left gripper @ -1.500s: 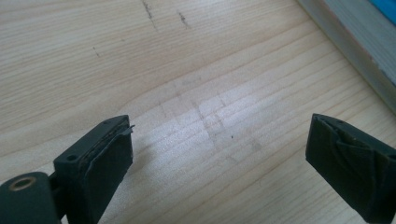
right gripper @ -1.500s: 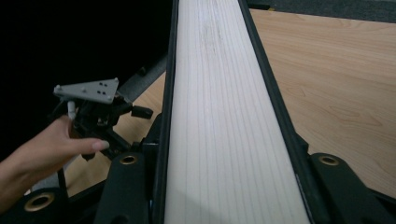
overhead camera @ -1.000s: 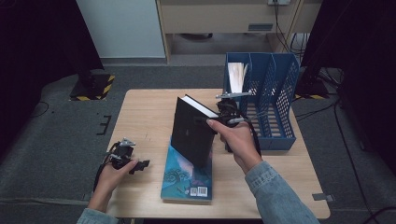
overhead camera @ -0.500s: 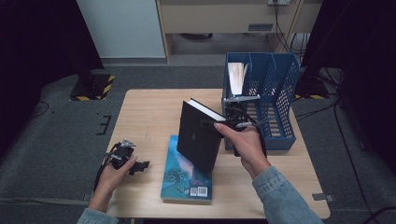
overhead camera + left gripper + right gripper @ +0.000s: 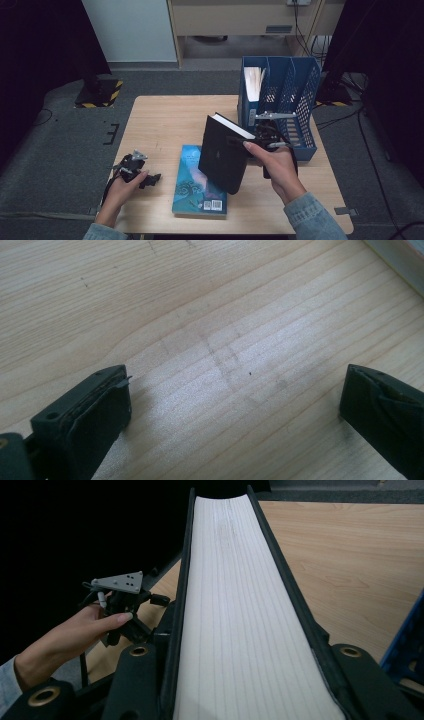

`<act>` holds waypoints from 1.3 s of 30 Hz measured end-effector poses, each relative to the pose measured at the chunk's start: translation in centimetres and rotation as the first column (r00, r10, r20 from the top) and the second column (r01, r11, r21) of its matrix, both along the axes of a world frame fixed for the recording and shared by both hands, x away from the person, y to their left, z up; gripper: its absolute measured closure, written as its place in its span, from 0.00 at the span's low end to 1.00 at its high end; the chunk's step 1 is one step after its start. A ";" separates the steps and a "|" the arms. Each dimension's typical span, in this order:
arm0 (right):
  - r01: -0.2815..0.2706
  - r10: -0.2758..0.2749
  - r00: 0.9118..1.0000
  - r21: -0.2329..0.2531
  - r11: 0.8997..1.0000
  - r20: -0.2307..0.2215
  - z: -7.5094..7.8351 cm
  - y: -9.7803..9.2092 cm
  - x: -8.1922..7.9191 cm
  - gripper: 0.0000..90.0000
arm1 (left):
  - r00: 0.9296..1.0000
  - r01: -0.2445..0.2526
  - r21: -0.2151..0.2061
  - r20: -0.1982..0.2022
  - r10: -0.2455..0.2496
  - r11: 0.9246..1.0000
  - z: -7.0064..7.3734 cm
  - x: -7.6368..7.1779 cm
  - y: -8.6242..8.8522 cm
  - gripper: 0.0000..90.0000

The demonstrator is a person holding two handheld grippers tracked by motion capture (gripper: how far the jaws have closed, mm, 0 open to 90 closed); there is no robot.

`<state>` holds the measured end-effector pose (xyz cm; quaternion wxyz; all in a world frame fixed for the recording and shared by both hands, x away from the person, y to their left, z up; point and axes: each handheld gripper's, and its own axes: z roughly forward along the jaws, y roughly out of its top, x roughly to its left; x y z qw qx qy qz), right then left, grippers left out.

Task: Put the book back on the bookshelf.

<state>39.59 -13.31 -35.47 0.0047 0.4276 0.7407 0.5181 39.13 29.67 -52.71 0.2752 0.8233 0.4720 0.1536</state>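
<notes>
In the high view two books show: a black hardcover book (image 5: pixel 223 155) held tilted above mid-table by the right gripper (image 5: pixel 264 142), and a teal paperback (image 5: pixel 197 181) lying flat at lower centre, beside one blue mesh file rack (image 5: pixel 296 100) with three slots. The left gripper (image 5: pixel 134 169) rests low at the lower left of the wooden table (image 5: pixel 165 120). In the left gripper view, two black jaws stand wide apart over bare, grained wood. In the right gripper view, the jaws are clamped on the book's covers — its white page block (image 5: pixel 235 605) runs up the frame — with the left hand (image 5: pixel 75 635) at mid-left.
</notes>
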 end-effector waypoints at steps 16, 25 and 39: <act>0.105 -0.105 0.994 0.030 0.994 0.004 -0.1 -6.5 -3.9 0.58 | 1.000 0.000 0.000 0.003 0.000 1.000 0.0 0.0 0.0 0.00; 0.171 -0.172 0.985 0.042 0.984 0.010 0.8 -9.7 -4.9 0.58 | 1.000 0.001 -0.001 0.007 -0.001 1.000 -0.1 -0.1 0.0 0.00; 0.235 -0.238 0.971 0.072 0.969 0.037 4.2 -12.0 -3.9 0.58 | 1.000 0.001 -0.002 0.010 -0.001 1.000 -0.1 -0.1 0.0 0.00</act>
